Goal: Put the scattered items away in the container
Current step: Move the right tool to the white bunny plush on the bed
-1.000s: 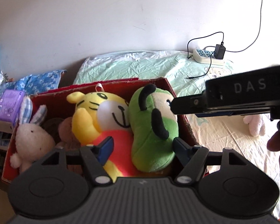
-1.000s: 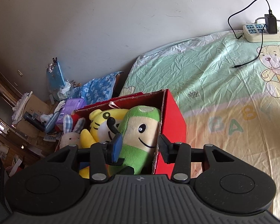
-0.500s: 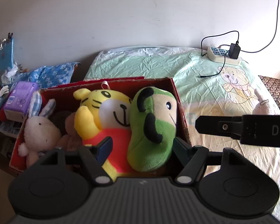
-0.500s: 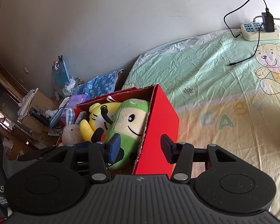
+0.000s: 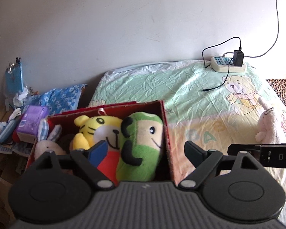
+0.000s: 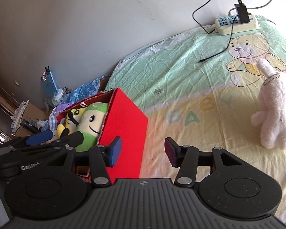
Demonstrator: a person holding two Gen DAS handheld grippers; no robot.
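A red box [image 5: 168,141] [image 6: 125,126] stands at the bed's left edge. It holds a green plush [image 5: 141,145] [image 6: 89,124], a yellow tiger plush [image 5: 97,129] [image 6: 70,120] and a pale rabbit plush [image 5: 45,145]. My left gripper [image 5: 145,150] is open above the box, with nothing between its fingers. A pink-white rabbit plush [image 6: 274,112] [image 5: 267,126] lies on the sheet to the right. My right gripper [image 6: 143,150] is open and empty, near the box's right wall, well left of that rabbit.
A power strip [image 6: 236,22] [image 5: 228,65] with a charger and a loose cable lies at the bed's far edge by the wall. Left of the bed sit a blue cloth [image 5: 61,97], a purple pack [image 5: 32,120] and cluttered shelves [image 6: 19,118].
Both grippers have pulled back and swung right. The right view now looks past the box's red wall to the pink-white rabbit, which has come into view. Both stay open.
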